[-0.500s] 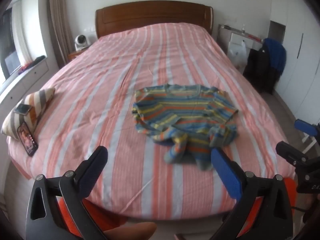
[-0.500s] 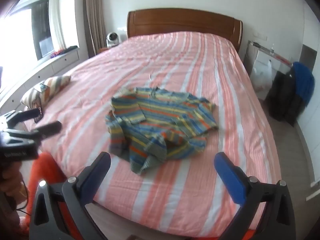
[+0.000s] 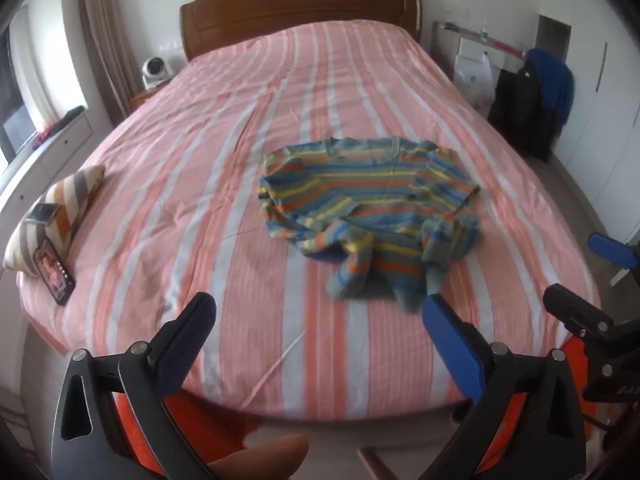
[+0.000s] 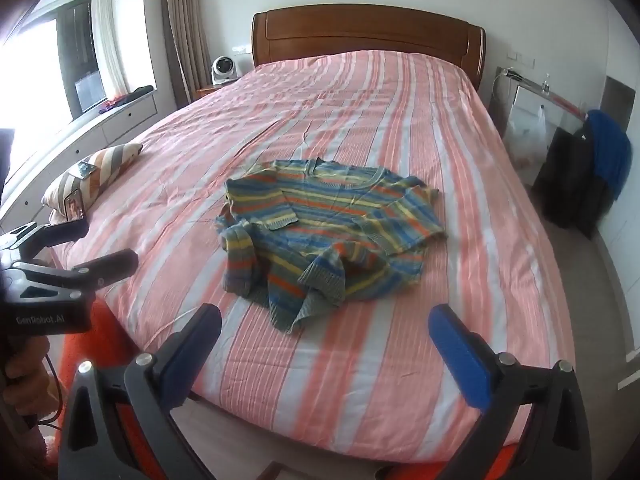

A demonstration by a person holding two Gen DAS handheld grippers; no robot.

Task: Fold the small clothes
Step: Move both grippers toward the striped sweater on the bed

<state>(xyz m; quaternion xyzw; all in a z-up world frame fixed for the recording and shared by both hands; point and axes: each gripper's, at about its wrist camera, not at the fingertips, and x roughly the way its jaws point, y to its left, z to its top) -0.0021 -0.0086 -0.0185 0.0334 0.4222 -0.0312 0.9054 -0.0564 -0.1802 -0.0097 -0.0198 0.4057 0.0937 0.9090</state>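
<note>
Left edge of the bed (image 3: 200, 184): a striped cushion (image 3: 60, 204) w/ a phone (image 3: 54, 276) propped against it and a small flat item on top, right by the mattress corner. Risk: any tug on the cover or a wide swing of the left tool (image 3: 316, 322) could tip the phone off the bed. It looks loosely leaned, not secured.

Left tool: jaws spread wide, nothing between them, hanging over the foot of the bed, short of the garment. Right tool (image 4: 326, 330): same, wide and empty, also short of it.

Centre: the striped sweater (image 4: 328, 232) lies on the bed cover, roughly mid-width, nearer the foot than the headboard. Neck faces the headboard; sleeves and hem are bunched and crossed at the near edge, not flat. Main risks, my read:
- Grabbing the bunched near part may catch two layers or a sleeve + hem together, so the fold comes out lopsided.
- Pads dipping too deep could pinch the bed cover w/ the knit and drag it.
- Knit is stretchy; uneven pull from the two tools would skew it.
- Tools sit close near the right side; they could bump when reaching in.

Right: dark clothes on a chair (image 4: 584, 176), well apart, no concern.
</note>
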